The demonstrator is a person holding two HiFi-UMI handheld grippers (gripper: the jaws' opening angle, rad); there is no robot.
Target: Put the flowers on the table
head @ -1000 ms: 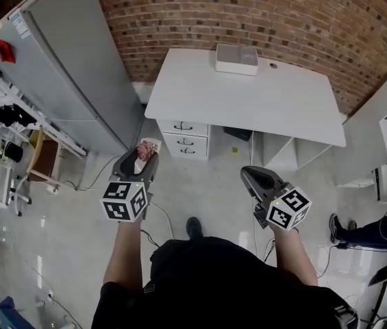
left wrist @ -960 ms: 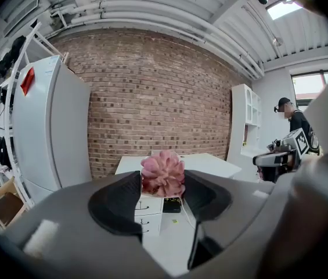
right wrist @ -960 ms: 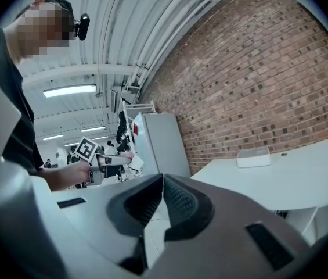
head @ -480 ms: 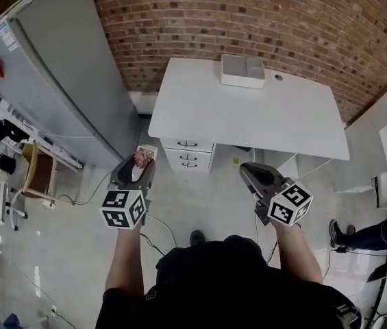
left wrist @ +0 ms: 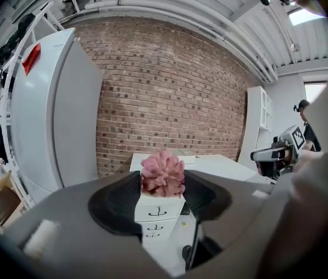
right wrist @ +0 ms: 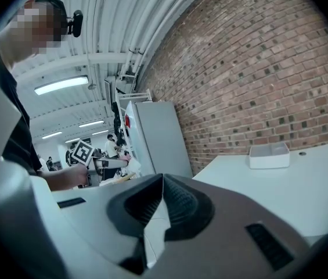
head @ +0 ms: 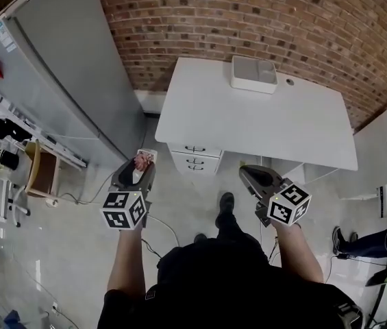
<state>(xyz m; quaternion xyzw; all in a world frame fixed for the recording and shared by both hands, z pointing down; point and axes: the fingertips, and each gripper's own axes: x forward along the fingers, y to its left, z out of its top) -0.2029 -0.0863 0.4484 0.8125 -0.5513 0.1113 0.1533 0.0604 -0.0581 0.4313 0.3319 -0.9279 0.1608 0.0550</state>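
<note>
Brick wall (head: 261,12) backs the white table (head: 248,122) ahead of both jaws. The left gripper (head: 140,163) pinches the pink flowers (left wrist: 162,172) between its wide-set jaws, short of the table. The right gripper (right wrist: 162,182) has its jaws closed together, with nothing between them.

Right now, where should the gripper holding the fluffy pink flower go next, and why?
Probably forward, over the white table: the left gripper grips the fluffy pink flower, but hangs above the grey floor, short of the table's near edge.
</note>
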